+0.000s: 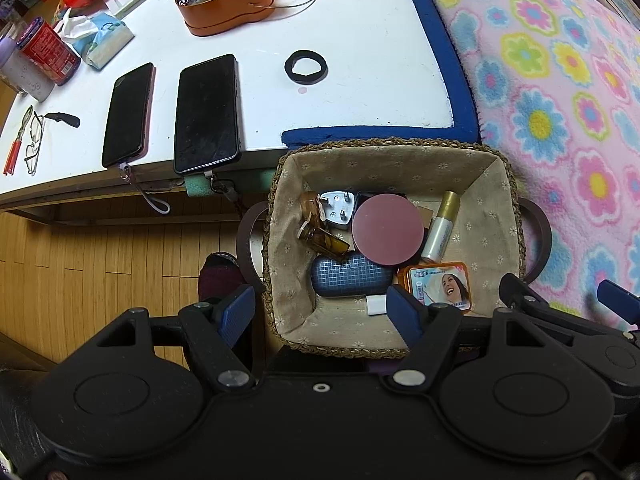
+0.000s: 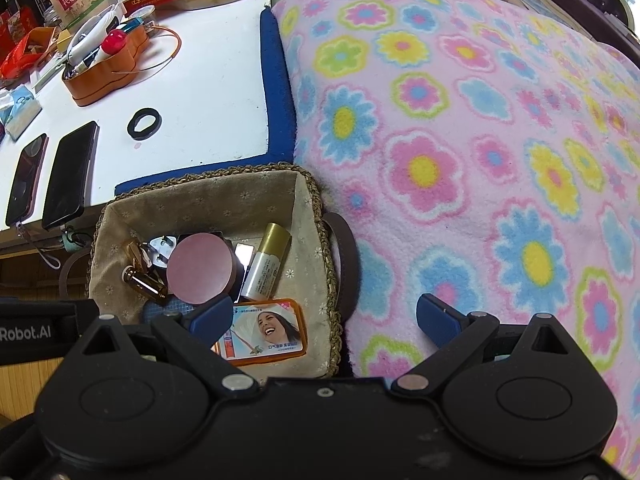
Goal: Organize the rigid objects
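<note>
- Left gripper fingers spread, nothing between, hanging over near-left rim of basket.
- Right gripper fingers spread wide, empty, straddling basket's right rim and floral blanket.
- In basket, near side: orange tin, blue grid case.
- Mid basket: round pink lid, amber bottle, gold-capped tube, white plug at back.
- Beyond, on white surface: two phones, black ring, orange pouch far back.
</note>
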`<move>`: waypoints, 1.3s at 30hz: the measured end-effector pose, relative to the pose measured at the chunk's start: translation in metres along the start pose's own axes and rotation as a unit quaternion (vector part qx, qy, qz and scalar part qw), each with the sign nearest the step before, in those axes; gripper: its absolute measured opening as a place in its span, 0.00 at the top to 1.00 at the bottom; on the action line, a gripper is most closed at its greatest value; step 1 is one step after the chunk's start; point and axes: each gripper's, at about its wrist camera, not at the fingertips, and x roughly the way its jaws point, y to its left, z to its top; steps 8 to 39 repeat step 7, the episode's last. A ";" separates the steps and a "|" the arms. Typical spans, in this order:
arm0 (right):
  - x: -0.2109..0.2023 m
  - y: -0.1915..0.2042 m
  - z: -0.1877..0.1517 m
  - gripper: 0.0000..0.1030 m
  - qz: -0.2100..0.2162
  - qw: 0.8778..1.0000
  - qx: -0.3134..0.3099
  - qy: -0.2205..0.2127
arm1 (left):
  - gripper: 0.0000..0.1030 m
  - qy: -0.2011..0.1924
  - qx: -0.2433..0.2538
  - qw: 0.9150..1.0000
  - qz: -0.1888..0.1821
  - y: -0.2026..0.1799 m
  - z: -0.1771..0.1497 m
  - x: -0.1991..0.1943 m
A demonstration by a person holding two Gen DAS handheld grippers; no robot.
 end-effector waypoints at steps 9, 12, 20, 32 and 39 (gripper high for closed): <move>0.000 0.001 -0.001 0.04 0.000 1.000 0.000 0.000 | 0.34 -0.002 0.001 1.000 -0.001 -0.001 -0.001 -0.001; 0.000 0.001 -0.001 0.04 0.000 1.000 0.000 0.000 | 0.34 -0.002 0.001 1.000 -0.001 -0.001 -0.001 -0.001; 0.000 0.001 -0.001 0.04 0.000 1.000 0.000 0.000 | 0.34 -0.002 0.001 1.000 -0.001 -0.001 -0.001 -0.001; 0.000 0.001 -0.001 0.04 0.000 1.000 0.000 0.000 | 0.34 -0.002 0.001 1.000 -0.001 -0.001 -0.001 -0.001; 0.000 0.001 -0.001 0.04 0.000 1.000 0.000 0.000 | 0.34 -0.002 0.001 1.000 -0.001 -0.001 -0.001 -0.001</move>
